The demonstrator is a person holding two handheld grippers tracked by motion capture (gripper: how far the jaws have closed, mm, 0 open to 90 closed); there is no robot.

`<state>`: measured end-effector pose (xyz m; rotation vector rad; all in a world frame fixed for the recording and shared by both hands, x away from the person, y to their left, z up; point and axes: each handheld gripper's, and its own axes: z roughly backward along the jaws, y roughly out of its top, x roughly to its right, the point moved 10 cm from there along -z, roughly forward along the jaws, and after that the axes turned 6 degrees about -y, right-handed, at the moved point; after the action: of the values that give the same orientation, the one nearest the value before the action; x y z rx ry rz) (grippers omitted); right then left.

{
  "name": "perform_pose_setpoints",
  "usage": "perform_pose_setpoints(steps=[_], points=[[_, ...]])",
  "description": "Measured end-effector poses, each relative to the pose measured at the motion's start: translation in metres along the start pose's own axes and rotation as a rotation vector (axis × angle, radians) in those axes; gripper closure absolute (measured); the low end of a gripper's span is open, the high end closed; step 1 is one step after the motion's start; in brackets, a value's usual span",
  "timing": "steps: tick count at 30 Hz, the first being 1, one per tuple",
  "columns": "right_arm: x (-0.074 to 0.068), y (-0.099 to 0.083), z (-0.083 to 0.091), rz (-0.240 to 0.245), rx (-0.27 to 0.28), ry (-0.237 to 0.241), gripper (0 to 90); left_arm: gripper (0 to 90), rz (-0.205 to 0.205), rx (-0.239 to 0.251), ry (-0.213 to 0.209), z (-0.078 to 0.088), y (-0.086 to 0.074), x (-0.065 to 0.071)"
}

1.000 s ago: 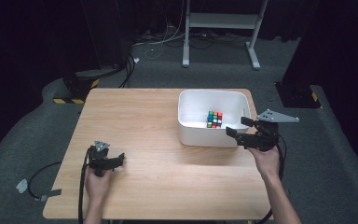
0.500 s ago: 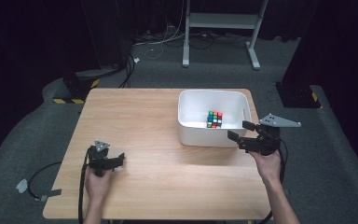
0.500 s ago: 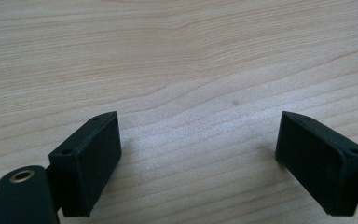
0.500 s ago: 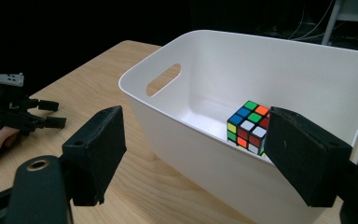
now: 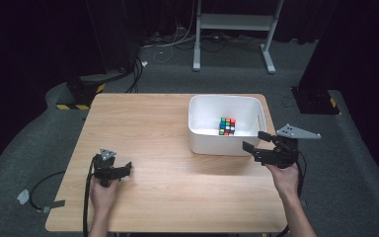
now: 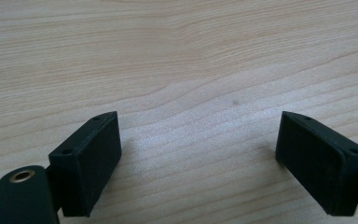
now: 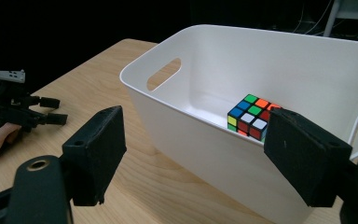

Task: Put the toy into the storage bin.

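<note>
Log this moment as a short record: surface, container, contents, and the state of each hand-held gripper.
surface: wooden table
container: white bin, upright, on the table's far right part, handle slot in its wall
contents: one puzzle cube, resting on the bin floor
left hand-held gripper: open, holding nothing, low over bare wood near the table's front left
right hand-held gripper: open, holding nothing, outside the bin at its near right corner, pointed toward the bin

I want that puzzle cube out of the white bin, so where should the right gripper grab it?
Come from above: the bin walls block the sides. With the right gripper, close the jaws on two opposite flat faces of the cube.
</note>
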<state>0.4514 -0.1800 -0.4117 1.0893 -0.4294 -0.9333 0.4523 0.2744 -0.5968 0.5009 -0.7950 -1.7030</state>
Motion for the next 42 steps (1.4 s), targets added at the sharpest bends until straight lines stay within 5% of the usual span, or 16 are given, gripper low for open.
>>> perform_pose_setpoints(steps=[42], points=[[-0.003, -0.025, 0.007, -0.038, 0.007, 0.014, 20.4, 14.3, 0.000, 0.000, 0.000, 0.000, 0.000, 0.000]])
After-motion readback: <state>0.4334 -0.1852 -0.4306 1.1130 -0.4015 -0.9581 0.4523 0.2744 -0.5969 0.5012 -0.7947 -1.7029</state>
